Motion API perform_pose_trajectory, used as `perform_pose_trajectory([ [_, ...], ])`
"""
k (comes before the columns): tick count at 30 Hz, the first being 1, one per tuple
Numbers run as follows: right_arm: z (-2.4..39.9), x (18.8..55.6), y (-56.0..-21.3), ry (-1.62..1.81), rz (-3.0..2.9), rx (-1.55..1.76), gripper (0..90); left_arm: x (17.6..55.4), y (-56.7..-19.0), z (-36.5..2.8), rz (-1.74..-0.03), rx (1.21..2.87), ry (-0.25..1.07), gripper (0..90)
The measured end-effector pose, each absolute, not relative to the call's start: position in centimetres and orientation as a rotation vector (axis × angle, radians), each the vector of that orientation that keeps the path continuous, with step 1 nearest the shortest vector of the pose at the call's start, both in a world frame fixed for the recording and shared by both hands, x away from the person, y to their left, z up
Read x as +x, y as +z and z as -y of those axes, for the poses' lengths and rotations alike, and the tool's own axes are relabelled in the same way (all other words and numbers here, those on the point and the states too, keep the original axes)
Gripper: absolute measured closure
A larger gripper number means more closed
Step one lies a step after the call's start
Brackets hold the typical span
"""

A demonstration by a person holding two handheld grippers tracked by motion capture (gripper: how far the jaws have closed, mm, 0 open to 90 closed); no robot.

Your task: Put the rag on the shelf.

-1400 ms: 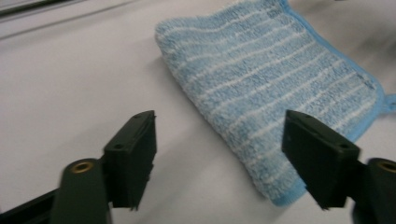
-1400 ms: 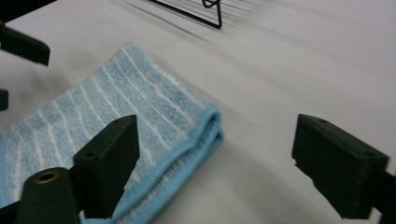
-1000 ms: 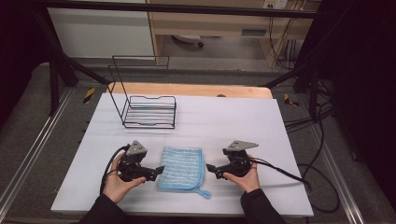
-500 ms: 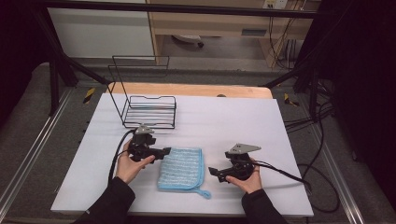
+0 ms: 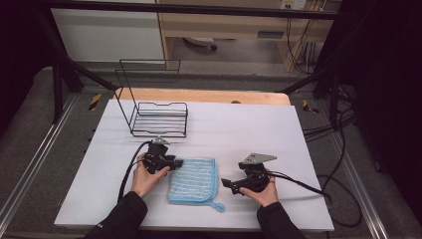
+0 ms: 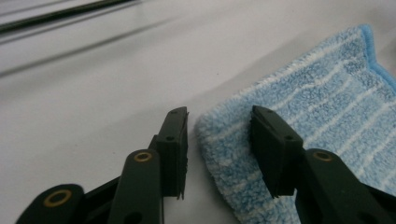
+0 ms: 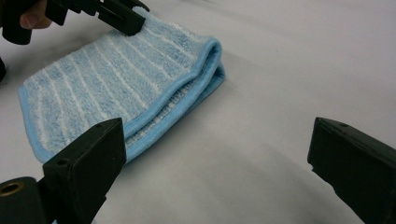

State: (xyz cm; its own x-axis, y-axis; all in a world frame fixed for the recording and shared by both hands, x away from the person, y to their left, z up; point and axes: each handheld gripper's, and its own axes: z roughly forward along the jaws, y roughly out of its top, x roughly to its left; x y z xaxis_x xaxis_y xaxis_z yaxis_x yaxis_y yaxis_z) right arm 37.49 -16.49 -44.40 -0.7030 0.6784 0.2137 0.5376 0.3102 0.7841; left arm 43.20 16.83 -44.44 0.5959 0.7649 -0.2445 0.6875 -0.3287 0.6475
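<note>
Light blue cloth [image 5: 194, 180] with thin white stripes and a brighter blue hem; black wire rack [image 5: 158, 119]; white table [image 5: 239, 129].

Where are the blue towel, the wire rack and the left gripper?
blue towel [image 5: 194, 179]: high view, middle of its striped top.
wire rack [image 5: 160, 120]: high view, its barred floor.
left gripper [image 6: 217, 135]: left gripper view, gap between jaw tips.

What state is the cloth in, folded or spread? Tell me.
Folded. The cloth lies flat on the table, and the right gripper view shows two stacked layers at its doubled edge.
</note>
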Motion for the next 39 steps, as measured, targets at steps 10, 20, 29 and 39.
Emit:
perform_pose_trajectory([
  [10,16.2,37.9,-44.0,1.347,-2.406,1.105,9.0,42.9,-44.6,-16.6,-1.135,2.086,0.118,75.1],
  [20,14.6,39.6,-42.5,1.371,-2.364,1.100,16.8,42.6,-44.7,-16.3,-1.137,2.086,0.147,77.2],
  [29,11.1,42.2,-43.6,1.327,-2.382,1.155,33.5,42.6,-44.7,-16.3,-1.116,2.098,0.160,77.1],
  [39,10.6,42.4,-45.2,1.229,-2.445,1.172,49.9,42.6,-44.8,-16.3,-1.093,2.102,0.168,76.9],
])
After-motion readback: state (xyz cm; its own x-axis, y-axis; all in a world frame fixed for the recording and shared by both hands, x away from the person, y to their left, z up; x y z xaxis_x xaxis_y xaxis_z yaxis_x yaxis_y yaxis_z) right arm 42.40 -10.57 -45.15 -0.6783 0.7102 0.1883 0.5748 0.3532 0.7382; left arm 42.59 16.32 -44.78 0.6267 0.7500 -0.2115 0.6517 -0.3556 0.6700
